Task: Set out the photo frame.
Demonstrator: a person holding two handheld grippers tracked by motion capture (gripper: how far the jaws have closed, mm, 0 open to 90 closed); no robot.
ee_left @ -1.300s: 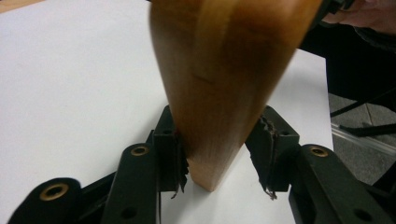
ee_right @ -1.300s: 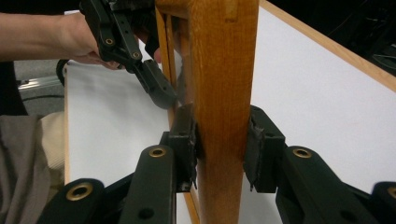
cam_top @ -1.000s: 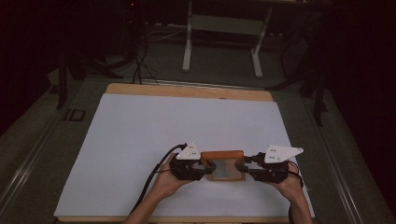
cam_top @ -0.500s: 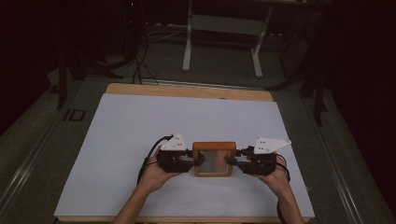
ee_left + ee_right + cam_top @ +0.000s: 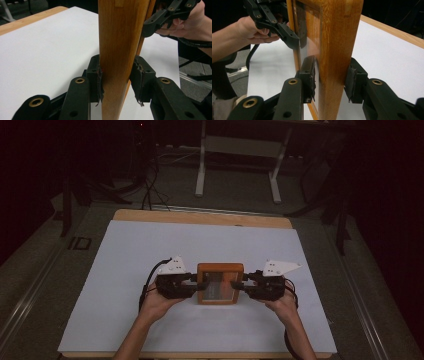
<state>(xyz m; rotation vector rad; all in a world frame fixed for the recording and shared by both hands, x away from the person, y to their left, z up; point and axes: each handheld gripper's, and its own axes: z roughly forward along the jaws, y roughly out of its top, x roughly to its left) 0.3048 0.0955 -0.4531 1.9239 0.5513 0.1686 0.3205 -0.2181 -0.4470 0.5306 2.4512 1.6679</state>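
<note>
Both tongs grasp a wooden picture frame [image 5: 220,283], one on each side: the left gripper [image 5: 194,285] clamps its left edge, the right gripper [image 5: 243,285] its right edge, whose jaws have just been easing wider with the wood between them. Frame sits over the near middle of a white sheet [image 5: 125,255] covering the wooden table [image 5: 200,217]. Beyond the table, a white stand [image 5: 239,145] and dark cables [image 5: 150,185] occupy the floor, well apart.

High view dim, surroundings near black; gripper views brighter, sharp, background slightly soft.
</note>
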